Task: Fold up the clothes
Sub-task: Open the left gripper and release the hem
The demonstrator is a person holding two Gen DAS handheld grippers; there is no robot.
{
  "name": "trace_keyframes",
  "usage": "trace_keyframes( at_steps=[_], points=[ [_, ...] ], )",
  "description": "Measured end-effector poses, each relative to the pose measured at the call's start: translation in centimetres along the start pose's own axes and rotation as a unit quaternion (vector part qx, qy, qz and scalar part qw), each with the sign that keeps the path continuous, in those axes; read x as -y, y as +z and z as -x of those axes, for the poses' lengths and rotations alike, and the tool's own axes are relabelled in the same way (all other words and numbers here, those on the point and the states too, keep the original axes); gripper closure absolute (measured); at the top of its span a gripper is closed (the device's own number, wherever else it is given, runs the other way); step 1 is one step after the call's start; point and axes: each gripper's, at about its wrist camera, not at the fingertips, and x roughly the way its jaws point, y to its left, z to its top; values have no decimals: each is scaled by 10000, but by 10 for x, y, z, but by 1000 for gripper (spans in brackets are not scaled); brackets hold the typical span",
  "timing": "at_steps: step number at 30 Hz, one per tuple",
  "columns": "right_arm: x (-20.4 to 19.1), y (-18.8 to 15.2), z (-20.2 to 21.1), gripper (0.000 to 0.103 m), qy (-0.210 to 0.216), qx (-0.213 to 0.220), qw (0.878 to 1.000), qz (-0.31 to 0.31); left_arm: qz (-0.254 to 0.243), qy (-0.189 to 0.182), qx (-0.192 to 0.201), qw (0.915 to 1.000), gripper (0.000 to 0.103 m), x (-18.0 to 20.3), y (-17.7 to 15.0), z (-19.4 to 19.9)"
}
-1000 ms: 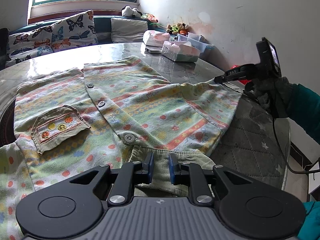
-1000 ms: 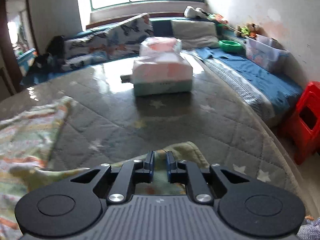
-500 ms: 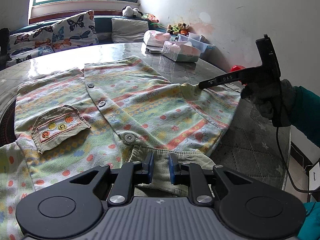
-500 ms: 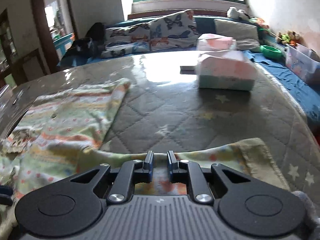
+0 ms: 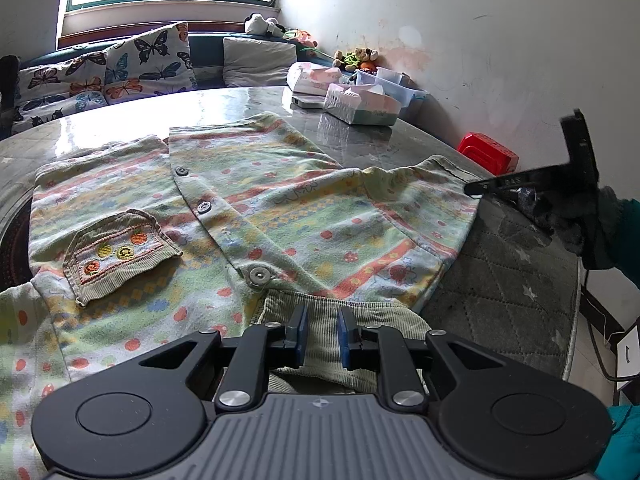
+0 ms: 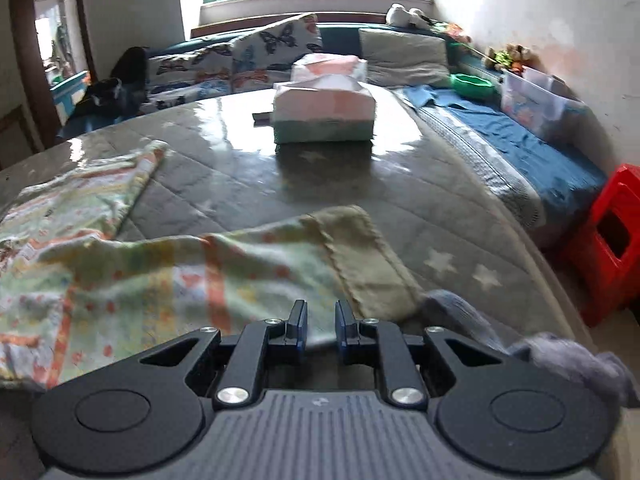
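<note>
A child's pastel patterned jacket (image 5: 280, 216) lies spread front-up on the quilted table (image 5: 508, 292), with snap buttons down the middle and a corduroy pocket (image 5: 116, 252). My left gripper (image 5: 322, 336) is at its near edge, shut on the ribbed corduroy collar (image 5: 320, 312). The jacket's sleeve (image 6: 240, 272) stretches out to the right and ends in a plain cuff (image 6: 368, 256). My right gripper (image 6: 321, 322), held by a gloved hand (image 5: 576, 216), is shut on the near edge of that sleeve. Its tip (image 5: 472, 190) meets the cuff corner in the left wrist view.
Two tissue packs (image 6: 324, 116) and a flat white box sit at the table's far side. A red stool (image 6: 612, 248) stands beyond the right table edge. A sofa with butterfly cushions (image 5: 120, 68) and a clear plastic box (image 6: 536, 100) line the wall.
The right gripper reached in toward the jacket, then drew back out to the right, and the sleeve now lies stretched with its cuff flat. The left gripper has not moved.
</note>
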Motion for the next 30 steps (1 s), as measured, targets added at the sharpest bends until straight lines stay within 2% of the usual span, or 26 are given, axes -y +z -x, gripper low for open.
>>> trace_keyframes(
  at_steps=[4, 7, 11, 15, 19, 23, 27, 30],
  points=[
    [-4, 1, 4, 87, -70, -16, 9999, 122, 12, 14, 6, 10000, 84, 1, 0, 0],
    [-11, 6, 3, 83, 6, 116, 9998, 129, 19, -12, 14, 10000, 76, 4, 0, 0],
    [-21, 10, -9, 81, 125, 37, 9998, 172, -64, 27, 26, 10000, 63, 11, 0, 0],
    [-31, 10, -6, 80, 168, 98, 9995, 259, -37, 132, 53, 9999, 57, 15, -2, 5],
    [-46, 13, 4, 79, 514, 162, 9977, 422, 186, 223, 126, 9995, 57, 10, -6, 15],
    [-67, 10, 1, 79, 735, 30, 9952, 647, 381, 358, 292, 9982, 57, 3, -11, 32],
    [-83, 7, -3, 76, 841, -72, 9933, 786, 635, 690, 498, 9943, 56, -13, -18, 57],
    [-88, 7, -4, 73, 844, -74, 9928, 846, 950, 1046, 597, 9882, 56, -35, -22, 74]
  ],
)
